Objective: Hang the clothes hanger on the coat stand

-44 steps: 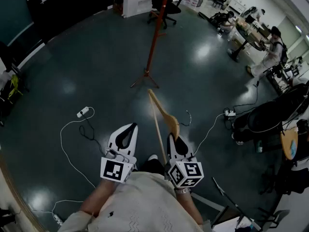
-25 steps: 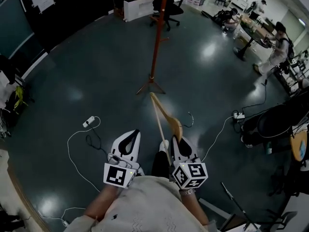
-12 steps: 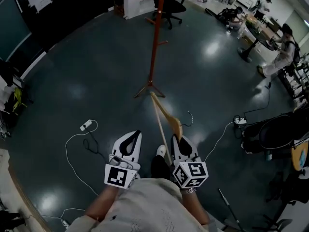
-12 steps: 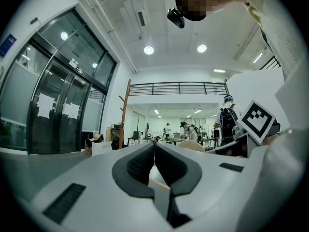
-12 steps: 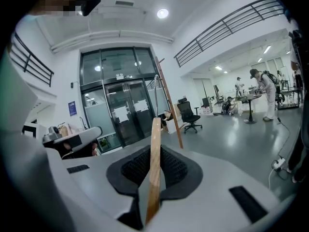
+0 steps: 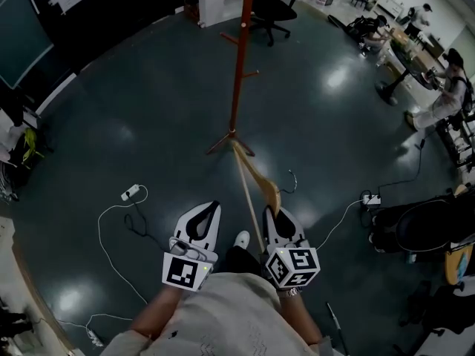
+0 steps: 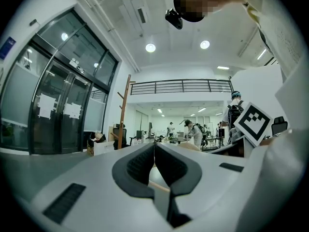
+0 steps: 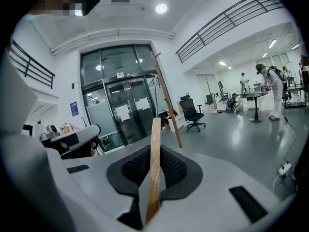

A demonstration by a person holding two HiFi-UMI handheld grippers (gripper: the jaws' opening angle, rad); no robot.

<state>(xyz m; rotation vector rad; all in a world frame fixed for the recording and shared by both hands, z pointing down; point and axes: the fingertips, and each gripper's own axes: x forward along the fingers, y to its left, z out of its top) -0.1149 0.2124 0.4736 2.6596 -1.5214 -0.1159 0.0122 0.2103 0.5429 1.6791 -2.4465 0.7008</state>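
Dark floor (image 6: 141, 87) around coat stand (image 6: 237, 73), hanger (image 6: 261, 180) in right gripper (image 6: 270, 213)

- clothes hanger (image 6: 266, 185): pale tan wood;
- coat stand (image 6: 237, 73), twelve o'clock: reddish-brown;
- left gripper (image 6: 214, 205), right gripper (image 6: 269, 211): white; marker cubes (image 6: 184, 271) black-and-white squares;
- floor (image 6: 148, 110): dark teal

The floor (image 6: 148, 102) is dark glossy teal with glare spots from the lights all over it. The coat stand (image 6: 237, 73) sits on its splayed feet around upper centre. Lower left there's a white power strip (image 6: 130, 193) with a white cable (image 6: 100, 236) looping toward the bottom edge. A second power strip (image 6: 369, 199) lies at right. An office chair (image 6: 271, 10) and a white box (image 6: 220, 7) sit up top.
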